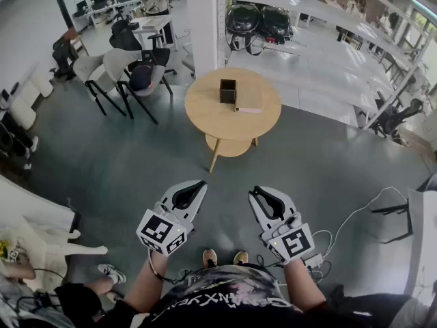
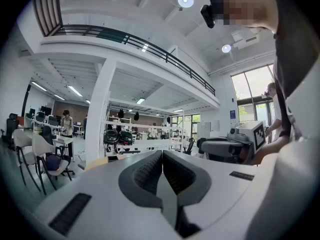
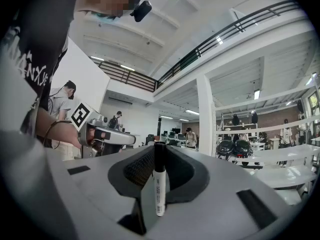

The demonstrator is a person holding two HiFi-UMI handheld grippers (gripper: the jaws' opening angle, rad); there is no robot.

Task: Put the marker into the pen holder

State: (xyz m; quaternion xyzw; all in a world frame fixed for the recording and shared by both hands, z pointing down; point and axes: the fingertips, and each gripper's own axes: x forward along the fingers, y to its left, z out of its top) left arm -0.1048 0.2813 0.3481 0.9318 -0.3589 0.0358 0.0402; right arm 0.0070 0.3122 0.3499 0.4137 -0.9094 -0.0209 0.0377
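A black square pen holder (image 1: 227, 91) stands on the round wooden table (image 1: 205, 111) well ahead of me, beside a closed book (image 1: 249, 100). Both grippers are held low and level, far short of the table. My right gripper (image 3: 160, 151) is shut on a marker (image 3: 159, 184) with a white body and a black cap, which stands upright between the jaws. In the head view that gripper (image 1: 258, 193) is at the lower right. My left gripper (image 2: 162, 156) has its jaws together with nothing between them, and it (image 1: 199, 184) sits at the lower left.
Grey floor lies between me and the table. Chairs (image 1: 116, 70) stand at the back left and a white pillar (image 1: 203, 19) rises behind the table. Long white benches (image 1: 328, 53) run along the right. A white cable (image 1: 355, 214) lies on the floor at right.
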